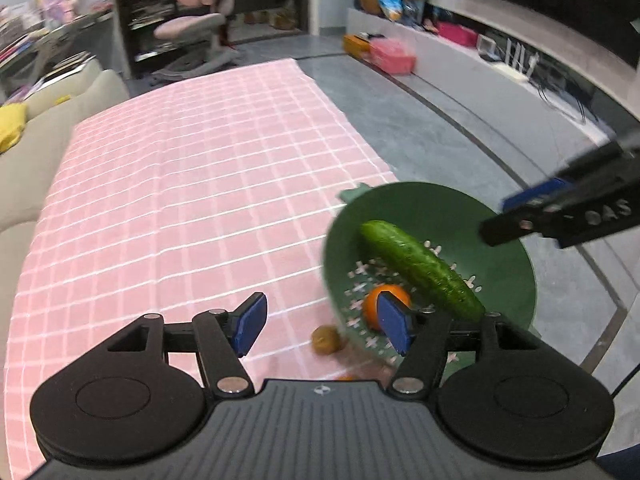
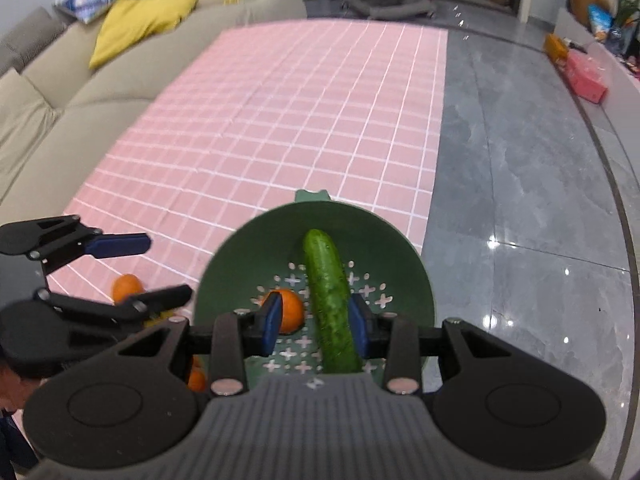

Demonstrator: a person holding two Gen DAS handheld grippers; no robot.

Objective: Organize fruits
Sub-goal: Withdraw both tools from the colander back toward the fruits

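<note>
A green strainer bowl [image 1: 500, 264] [image 2: 256, 256] stands at the right edge of the pink checked cloth [image 1: 192, 184] [image 2: 296, 120]. A cucumber [image 1: 420, 268] [image 2: 330, 300] and an orange [image 1: 374, 300] [image 2: 292, 308] lie in it. My right gripper [image 2: 316, 326] is open above the bowl, its jaws either side of the cucumber, not closed on it; it also shows in the left wrist view [image 1: 532, 212]. My left gripper [image 1: 320, 326] [image 2: 156, 268] is open and empty left of the bowl. A kiwi [image 1: 326, 339] and another orange [image 2: 126, 286] lie on the cloth by the bowl.
A beige sofa [image 2: 60, 92] with a yellow cushion [image 2: 140, 20] runs along the cloth's left side. Grey tiled floor [image 2: 520, 180] lies to the right. More orange fruit [image 2: 197, 378] shows under my right gripper. A pink chair [image 1: 192, 28] and pink boxes [image 1: 392, 56] stand far off.
</note>
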